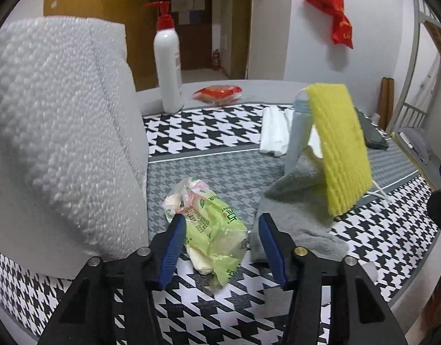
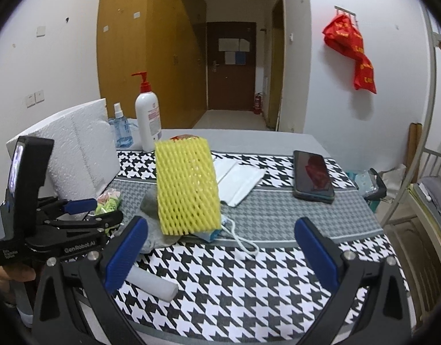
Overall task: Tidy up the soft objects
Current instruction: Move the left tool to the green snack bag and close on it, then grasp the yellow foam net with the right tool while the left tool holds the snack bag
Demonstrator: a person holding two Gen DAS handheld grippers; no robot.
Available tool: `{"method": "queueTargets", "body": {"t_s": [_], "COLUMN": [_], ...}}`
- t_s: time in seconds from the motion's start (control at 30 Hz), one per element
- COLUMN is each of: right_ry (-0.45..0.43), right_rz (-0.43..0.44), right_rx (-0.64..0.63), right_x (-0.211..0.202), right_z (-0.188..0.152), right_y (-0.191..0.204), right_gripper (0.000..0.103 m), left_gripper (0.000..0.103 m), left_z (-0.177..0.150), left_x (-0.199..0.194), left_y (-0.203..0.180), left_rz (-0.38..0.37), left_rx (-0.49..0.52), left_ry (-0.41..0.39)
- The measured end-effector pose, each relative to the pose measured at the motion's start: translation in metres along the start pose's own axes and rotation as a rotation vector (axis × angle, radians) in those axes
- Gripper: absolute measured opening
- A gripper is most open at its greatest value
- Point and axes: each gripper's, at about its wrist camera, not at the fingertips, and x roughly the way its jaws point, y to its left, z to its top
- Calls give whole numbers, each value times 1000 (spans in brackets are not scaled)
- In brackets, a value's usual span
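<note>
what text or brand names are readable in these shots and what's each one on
"GenRobot.AI" on the side of the left tongs, seen in the right wrist view.
Small white print on the left tongs' grip: too small to read.
Green print on the green plastic packet: blurred, unreadable.
Label on the white pump bottle: too small to read.
Gold characters on the red bag hanging on the wall: unreadable.
Papers on the far door: too far to read.

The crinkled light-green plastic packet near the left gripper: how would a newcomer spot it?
Start at the big white foam block on the houndstooth tablecloth. At its foot, beside a grey sock, lies the crinkled light-green plastic packet, between the left gripper's blue pads. Only it is glossy, printed and pink-tied.
</note>
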Motion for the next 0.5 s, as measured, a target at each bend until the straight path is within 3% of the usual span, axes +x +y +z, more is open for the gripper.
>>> {"method": "queueTargets", "body": {"t_s": [0.23, 0.5], "right_ry": [27, 82], "right_rz": [13, 63], "right_rx": [-15, -32], "right_x": [14, 34], "right_z": [6, 17], "right_y": [-1, 6], "right_gripper": [103, 103], "left_gripper": [33, 31], "left_z": [0, -2], "left_x": [9, -1], "left_y": [5, 6], "left_rz": [-17, -55], "left_rx": [-17, -15], "left_ry": [36, 2]}}
